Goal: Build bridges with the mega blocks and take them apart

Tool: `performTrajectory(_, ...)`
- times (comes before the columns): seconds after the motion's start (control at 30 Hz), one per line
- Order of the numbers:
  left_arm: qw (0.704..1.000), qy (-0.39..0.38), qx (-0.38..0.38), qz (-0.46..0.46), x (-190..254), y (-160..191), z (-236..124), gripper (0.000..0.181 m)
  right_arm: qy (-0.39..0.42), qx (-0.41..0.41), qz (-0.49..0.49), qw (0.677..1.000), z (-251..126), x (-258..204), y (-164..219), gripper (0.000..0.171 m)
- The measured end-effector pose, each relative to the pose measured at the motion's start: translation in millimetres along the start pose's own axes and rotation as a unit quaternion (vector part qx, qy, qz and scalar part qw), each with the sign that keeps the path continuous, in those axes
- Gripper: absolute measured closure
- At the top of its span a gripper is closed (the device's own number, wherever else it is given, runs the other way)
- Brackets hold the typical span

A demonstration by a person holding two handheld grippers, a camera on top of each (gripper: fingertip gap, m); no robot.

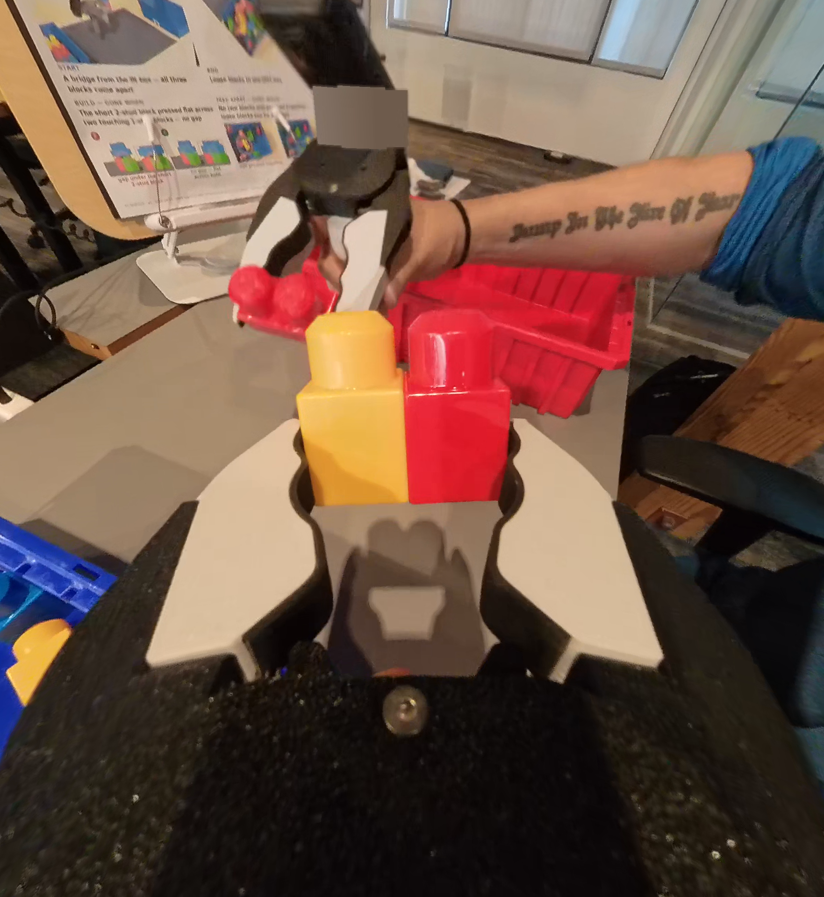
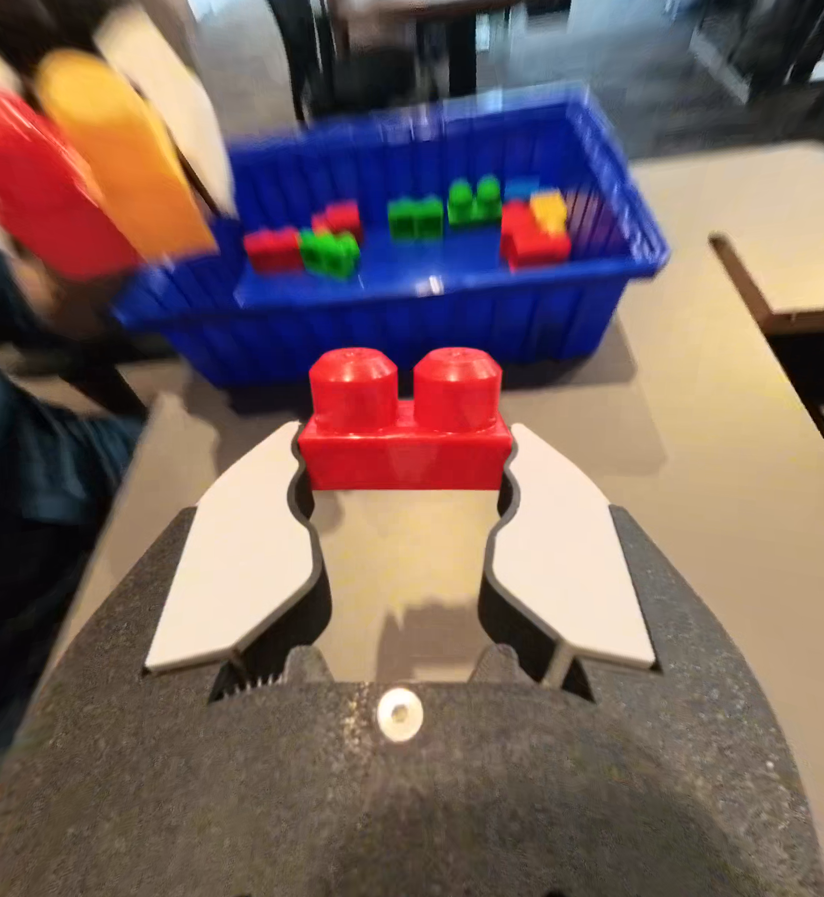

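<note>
My left gripper (image 1: 404, 461) is shut on a yellow block (image 1: 351, 427) and a red block (image 1: 456, 427) that stand side by side, touching, studs up, held above the grey table (image 1: 133, 412). My right gripper (image 2: 405, 456) is shut on a short red 2-stud block (image 2: 402, 437), studs up, held over the table. In the left wrist view the right gripper (image 1: 322, 272) shows beyond the pair, holding that short red block (image 1: 274, 296) a little above and behind the yellow one. The pair shows blurred at the right wrist view's upper left (image 2: 84, 170).
A red bin (image 1: 546, 330) stands behind the blocks. A blue bin (image 2: 400, 310) with several red, green, yellow and blue blocks stands across the table; its corner shows in the left wrist view (image 1: 26, 573). An instruction board (image 1: 157, 107) stands at the back left. A chair (image 1: 740, 485) is on the right.
</note>
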State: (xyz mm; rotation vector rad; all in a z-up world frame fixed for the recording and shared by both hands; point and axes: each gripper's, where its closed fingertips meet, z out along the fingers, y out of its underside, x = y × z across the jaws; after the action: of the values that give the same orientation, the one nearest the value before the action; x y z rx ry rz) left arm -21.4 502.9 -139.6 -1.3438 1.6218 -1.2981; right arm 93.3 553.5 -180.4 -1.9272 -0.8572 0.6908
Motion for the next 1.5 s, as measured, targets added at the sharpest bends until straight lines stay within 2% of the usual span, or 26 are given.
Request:
performTrajectory(0.1,0.999,0.004,0.031,-0.008,4.5,-9.6,0.2,0.106,-0.036,0.153,0.049,0.986,-27.9,-26.1,-45.5,0.096)
performTrajectory(0.23,0.997,0.016,0.076,-0.026,11.1,-21.6,-0.5,0.106,-0.076,0.336,0.101,0.933,-73.2,-52.0,-85.3,0.096)
performTrajectory(0.33,0.994,0.028,0.096,-0.037,15.8,-27.1,-0.2,0.106,-0.080,0.403,0.108,0.905,-92.7,-62.5,-90.4,0.096)
performTrajectory(0.63,0.993,0.058,0.097,-0.037,32.6,-31.3,15.0,0.106,-0.066,0.391,0.063,0.916,-91.5,-91.2,-96.4,0.096)
performTrajectory(1.0,0.992,0.079,0.092,-0.041,41.8,-26.5,26.2,0.106,-0.102,0.332,0.023,0.938,-33.6,-135.5,-112.4,0.096)
performTrajectory(1.5,0.991,0.070,0.108,-0.037,39.2,-28.8,22.1,0.107,-0.125,0.352,0.033,0.927,-4.2,-144.8,-114.6,0.096)
